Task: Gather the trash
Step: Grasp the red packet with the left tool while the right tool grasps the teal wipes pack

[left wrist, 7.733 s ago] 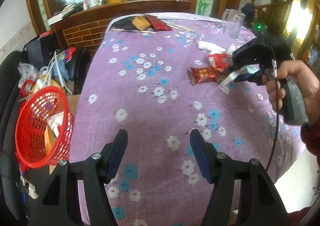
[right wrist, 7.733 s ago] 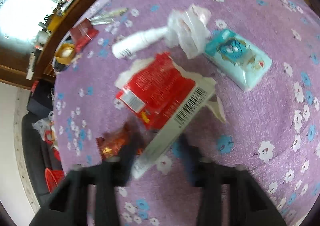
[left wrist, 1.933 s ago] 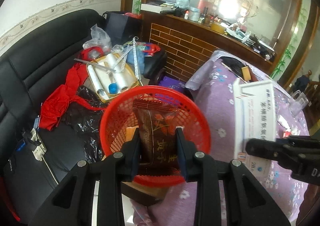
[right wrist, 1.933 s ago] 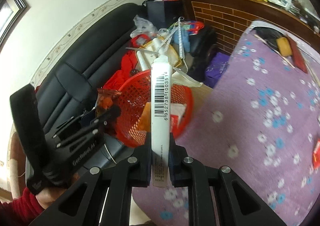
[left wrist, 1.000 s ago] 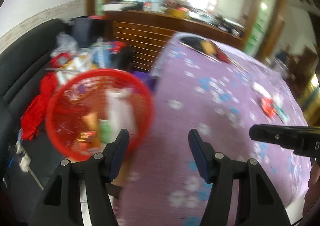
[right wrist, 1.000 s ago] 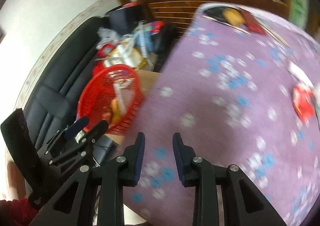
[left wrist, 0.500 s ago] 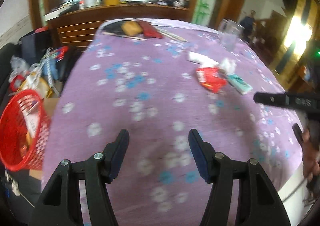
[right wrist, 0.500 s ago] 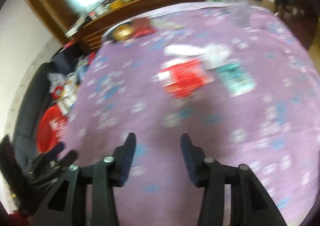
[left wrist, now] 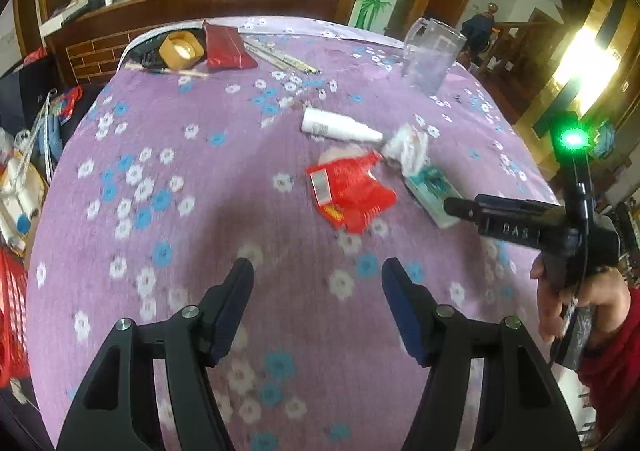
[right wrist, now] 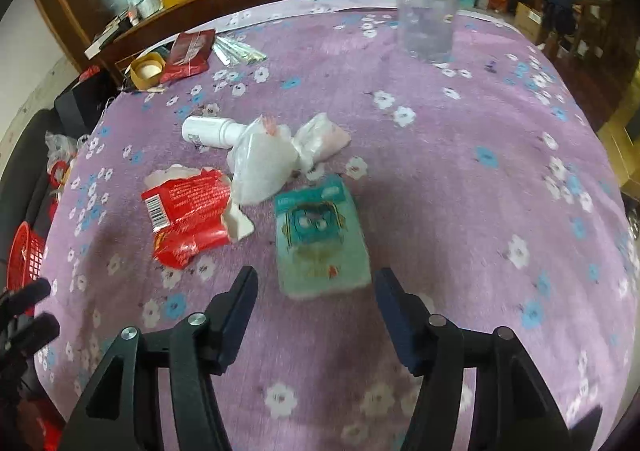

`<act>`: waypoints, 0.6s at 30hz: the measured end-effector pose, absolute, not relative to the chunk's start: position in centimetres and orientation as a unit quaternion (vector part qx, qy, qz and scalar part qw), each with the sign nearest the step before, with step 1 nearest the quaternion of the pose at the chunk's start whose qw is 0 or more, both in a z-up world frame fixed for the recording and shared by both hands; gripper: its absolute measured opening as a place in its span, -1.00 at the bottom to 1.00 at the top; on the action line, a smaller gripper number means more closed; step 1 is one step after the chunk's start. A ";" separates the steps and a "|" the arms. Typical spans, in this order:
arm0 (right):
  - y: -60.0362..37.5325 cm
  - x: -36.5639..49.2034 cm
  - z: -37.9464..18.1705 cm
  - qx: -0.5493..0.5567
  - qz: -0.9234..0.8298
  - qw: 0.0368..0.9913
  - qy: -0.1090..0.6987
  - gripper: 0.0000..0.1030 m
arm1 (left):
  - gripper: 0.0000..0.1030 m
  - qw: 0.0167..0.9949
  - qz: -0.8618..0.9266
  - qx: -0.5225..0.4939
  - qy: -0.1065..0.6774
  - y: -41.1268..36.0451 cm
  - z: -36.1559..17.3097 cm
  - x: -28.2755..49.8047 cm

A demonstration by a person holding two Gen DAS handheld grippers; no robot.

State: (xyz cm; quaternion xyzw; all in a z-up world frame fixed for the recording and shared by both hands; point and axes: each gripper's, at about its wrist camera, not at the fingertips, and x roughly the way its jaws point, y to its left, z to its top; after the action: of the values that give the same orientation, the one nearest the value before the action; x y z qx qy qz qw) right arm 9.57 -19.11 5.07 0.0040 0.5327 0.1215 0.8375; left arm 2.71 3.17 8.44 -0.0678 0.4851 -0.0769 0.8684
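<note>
My right claw [right wrist: 314, 291] is spread wide and empty, hovering low over the purple flowered bench [right wrist: 500, 179]. The teal tissue pack [right wrist: 322, 239] lies directly ahead of it, its near end sitting in line with the gap between the fingers; its long axis runs away from me, roughly along the claw's own line, so a straight advance should straddle its short width. The pack looks flat, soft and slightly crumpled. My left claw [left wrist: 318, 287] is likewise spread and empty, set further back, with the torn red wrapper [left wrist: 350, 191] ahead and slightly to its right; I judge the right claw the nearer one for the tissue pack. Beyond the pack lies a crumpled clear plastic bag [right wrist: 262, 163], touching the wrapper's torn white edge, and behind that a white bottle [right wrist: 210, 131] on its side. The red basket [right wrist: 26, 255] stands off the bench's left edge.
</note>
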 end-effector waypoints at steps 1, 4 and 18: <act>-18.9 10.1 4.7 -0.004 0.123 0.836 0.535 0.28 | 0.32 0.867 -0.080 -0.064 0.487 3.1 8.4 3.3; -18.6 11.2 3.8 -0.014 0.119 0.831 0.543 0.28 | 0.36 0.870 -0.081 -0.048 0.484 3.0 8.0 5.3; -20.2 7.5 4.9 0.029 0.135 0.829 0.542 -0.87 | 0.38 0.855 -0.115 -0.022 0.505 1.0 3.3 13.4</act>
State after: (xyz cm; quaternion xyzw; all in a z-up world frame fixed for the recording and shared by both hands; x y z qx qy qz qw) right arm 7.54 -20.21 4.88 0.0286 0.5420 0.1347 0.8290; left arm 13.43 0.96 3.26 -0.0224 0.5049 -0.1151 0.8552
